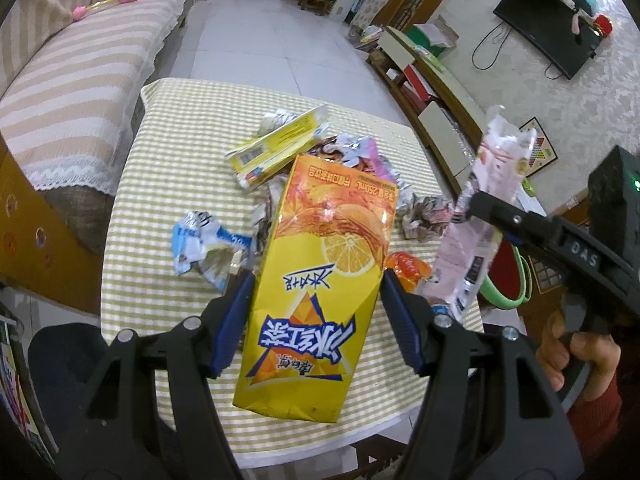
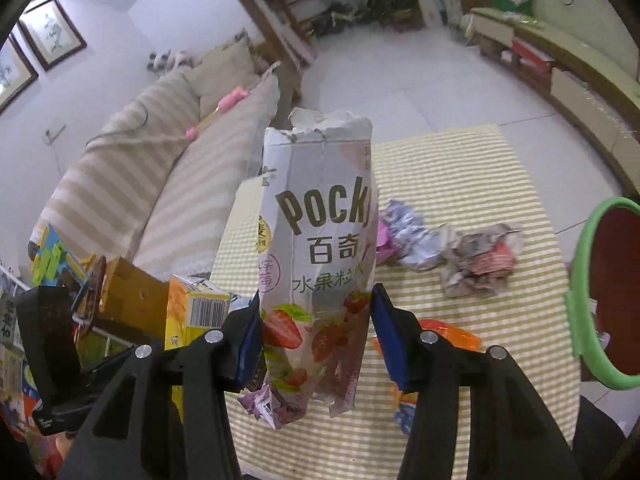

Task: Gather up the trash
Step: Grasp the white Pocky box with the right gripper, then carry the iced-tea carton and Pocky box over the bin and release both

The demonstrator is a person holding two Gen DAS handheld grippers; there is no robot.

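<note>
My left gripper (image 1: 316, 284) is shut on a yellow iced-tea carton (image 1: 320, 248), blue pads on both its sides, held tilted above the checked tablecloth (image 1: 160, 184). My right gripper (image 2: 316, 308) is shut on a torn pink Pocky box (image 2: 320, 240), lifted upright off the table. In the left wrist view that box (image 1: 492, 184) hangs at the right in the right gripper (image 1: 474, 210), with a hand on the handle. More trash lies on the cloth: a yellow flat box (image 1: 276, 144), a blue-white wrapper (image 1: 204, 244), crumpled wrappers (image 2: 480, 260) and an orange wrapper (image 2: 448, 332).
A red bin with a green rim (image 2: 580, 280) stands beside the table's right edge. A striped sofa (image 1: 80, 80) runs along the left side. A low cabinet (image 1: 436, 80) lines the right wall. Tiled floor (image 1: 272, 28) lies beyond the table.
</note>
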